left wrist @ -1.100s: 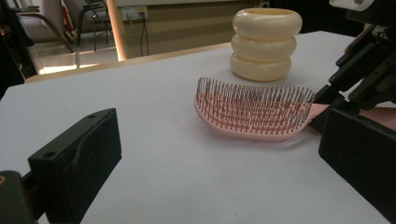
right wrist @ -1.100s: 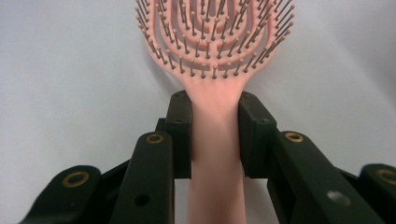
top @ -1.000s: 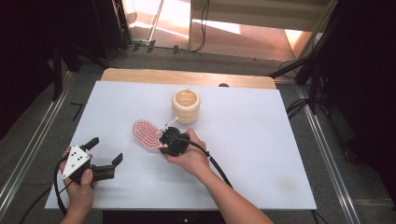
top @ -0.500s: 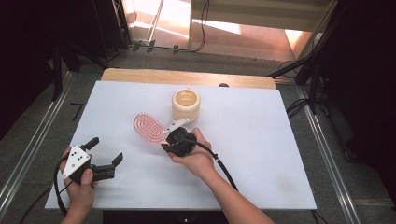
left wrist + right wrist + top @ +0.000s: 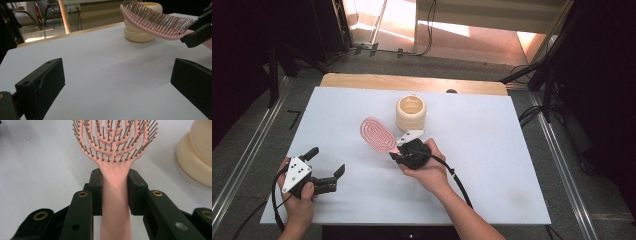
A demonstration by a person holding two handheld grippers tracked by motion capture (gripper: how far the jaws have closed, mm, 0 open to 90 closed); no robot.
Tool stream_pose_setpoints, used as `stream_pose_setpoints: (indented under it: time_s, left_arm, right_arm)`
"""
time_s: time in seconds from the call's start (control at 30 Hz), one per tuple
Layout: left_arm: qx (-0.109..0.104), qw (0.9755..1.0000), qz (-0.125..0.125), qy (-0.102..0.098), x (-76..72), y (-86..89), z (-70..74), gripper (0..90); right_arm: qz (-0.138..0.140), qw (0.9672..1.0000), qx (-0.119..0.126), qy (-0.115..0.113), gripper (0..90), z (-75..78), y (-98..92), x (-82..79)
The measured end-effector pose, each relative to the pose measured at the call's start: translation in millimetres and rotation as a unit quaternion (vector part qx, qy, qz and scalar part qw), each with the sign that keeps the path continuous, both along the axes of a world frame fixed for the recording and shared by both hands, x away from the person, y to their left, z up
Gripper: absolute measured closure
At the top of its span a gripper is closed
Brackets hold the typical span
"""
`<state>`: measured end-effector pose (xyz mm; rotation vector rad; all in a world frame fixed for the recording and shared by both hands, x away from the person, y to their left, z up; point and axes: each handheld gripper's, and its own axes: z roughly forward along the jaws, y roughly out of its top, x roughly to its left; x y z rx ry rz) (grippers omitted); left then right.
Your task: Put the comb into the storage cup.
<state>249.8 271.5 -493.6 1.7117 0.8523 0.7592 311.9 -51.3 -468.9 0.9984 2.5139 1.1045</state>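
Observation:
A pink hairbrush [image 5: 378, 134] with a vented oval head hangs over the middle of the white table, bristles up. My right gripper [image 5: 397, 152] is shut on its handle [image 5: 115, 195], both black pads pressed against the sides. In the left gripper view the brush head [image 5: 152, 21] floats above the table in front of a cream ribbed holder [image 5: 140, 32]. That cream holder [image 5: 411, 112] stands upright just beyond the brush. My left gripper [image 5: 327, 162] rests at the near left of the table with its jaws wide apart and nothing between them.
The white tabletop [image 5: 492, 150] lies on a wooden board whose far edge [image 5: 412, 82] shows behind it. A black cable [image 5: 457, 185] trails from the right gripper along the forearm. Metal rails and dark floor run along both sides.
The right hand has drawn the brush toward the near right, a little higher off the table. The left gripper has stayed where it was.

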Motion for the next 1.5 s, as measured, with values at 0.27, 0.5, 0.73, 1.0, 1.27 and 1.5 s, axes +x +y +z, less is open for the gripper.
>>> stream_pose_setpoints:
  time_s: [0.27,0.5,0.73,1.0,1.27,1.5]
  left_arm:
    - [0.017,0.9997,0.012,-0.011,-2.5,-3.7,1.2,0.0]
    - [0.025,0.9995,-0.018,-0.008,-6.1,-14.6,5.7,0.0]
    - [0.023,0.9988,-0.043,-0.004,-7.0,-27.1,16.1,0.0]
    - [0.017,0.9973,-0.071,0.005,-4.0,-48.4,34.4,0.0]
    - [0.013,0.9948,-0.101,0.004,1.5,-71.3,50.1,0.0]
    - [0.000,0.9923,-0.123,0.018,9.8,-83.1,58.7,0.0]
  right_arm:
    - [0.002,0.9997,0.022,-0.012,67.4,0.2,-10.5,-4.4]
    - [-0.002,0.9988,0.043,-0.021,67.4,1.3,-22.2,-11.0]
    - [-0.004,0.9977,0.056,-0.038,67.4,4.0,-36.2,-16.7]
    - [-0.006,0.9964,0.068,-0.051,67.4,3.9,-51.9,-22.3]
    - [-0.011,0.9940,0.085,-0.068,67.4,7.5,-61.7,-26.9]
    - [-0.014,0.9917,0.097,-0.083,67.4,9.1,-69.7,-31.0]
